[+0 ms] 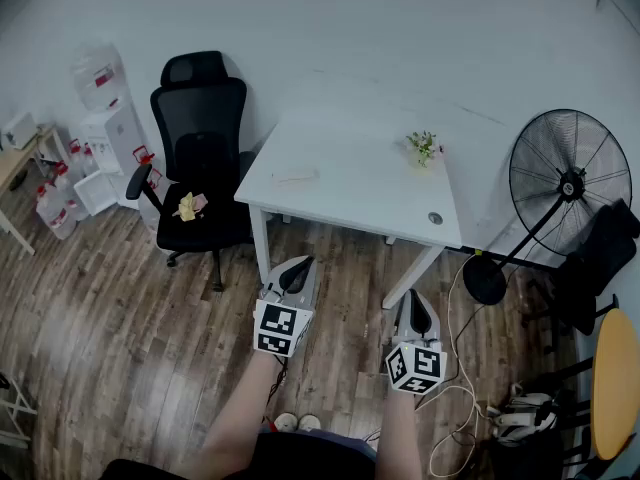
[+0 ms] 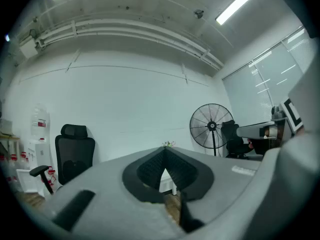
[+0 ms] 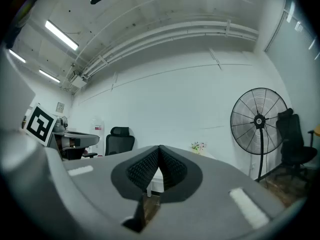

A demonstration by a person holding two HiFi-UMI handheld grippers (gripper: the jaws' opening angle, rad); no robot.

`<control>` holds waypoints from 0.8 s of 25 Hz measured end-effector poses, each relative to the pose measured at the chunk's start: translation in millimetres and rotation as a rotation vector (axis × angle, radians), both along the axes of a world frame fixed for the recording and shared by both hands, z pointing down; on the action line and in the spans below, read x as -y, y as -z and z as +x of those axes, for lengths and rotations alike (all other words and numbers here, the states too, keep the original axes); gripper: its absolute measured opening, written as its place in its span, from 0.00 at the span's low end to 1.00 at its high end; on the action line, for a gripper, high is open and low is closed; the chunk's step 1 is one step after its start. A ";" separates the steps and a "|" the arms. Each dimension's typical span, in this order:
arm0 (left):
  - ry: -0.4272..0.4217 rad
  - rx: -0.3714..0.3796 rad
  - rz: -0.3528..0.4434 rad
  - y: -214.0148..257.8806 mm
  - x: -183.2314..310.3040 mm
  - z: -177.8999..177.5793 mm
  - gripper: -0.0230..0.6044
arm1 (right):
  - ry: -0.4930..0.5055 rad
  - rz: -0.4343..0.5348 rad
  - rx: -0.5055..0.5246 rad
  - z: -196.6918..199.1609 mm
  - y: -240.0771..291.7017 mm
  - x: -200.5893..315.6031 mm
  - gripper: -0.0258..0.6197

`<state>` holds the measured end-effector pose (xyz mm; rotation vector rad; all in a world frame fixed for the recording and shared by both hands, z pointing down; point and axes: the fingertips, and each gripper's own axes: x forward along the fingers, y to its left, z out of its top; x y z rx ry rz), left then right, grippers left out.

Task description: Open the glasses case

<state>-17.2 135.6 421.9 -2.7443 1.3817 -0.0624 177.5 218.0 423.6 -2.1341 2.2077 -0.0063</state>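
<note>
While the left gripper [image 1: 299, 264] and right gripper [image 1: 416, 302] hover level, jaws together and empty, the glasses case [image 1: 295, 175] lies well ahead on the bench [image 1: 370, 203], long axis crosswise, straight beyond the left one.

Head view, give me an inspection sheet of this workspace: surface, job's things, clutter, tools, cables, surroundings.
Surface: white table, standing ahead of both tools.
Job's things: pale oblong item lying flat near the table's left edge, likely the glasses case; too small to tell whether it is closed.
Clutter: small potted plant on the table's far right; yellow and pink items on the seat of the black office chair.
Tools: left tool and right tool both shut and empty, short of the table.
Cables: white cable looping over the wood floor beside the right tool.
Surroundings: standing fan at right; water bottles at left.
</note>
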 end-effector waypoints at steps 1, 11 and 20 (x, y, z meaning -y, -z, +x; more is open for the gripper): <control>0.000 0.002 0.001 -1.1 -1.0 0.8 0.05 | 0.000 0.000 0.001 0.9 -0.5 -1.2 0.06; 0.001 0.005 -0.003 -6.2 -1.1 1.7 0.05 | 0.000 0.002 0.011 3.9 -3.1 -0.7 0.06; 0.007 0.007 -0.013 -10.2 -2.3 -1.3 0.05 | 0.020 0.005 0.021 -0.5 -4.6 -1.5 0.06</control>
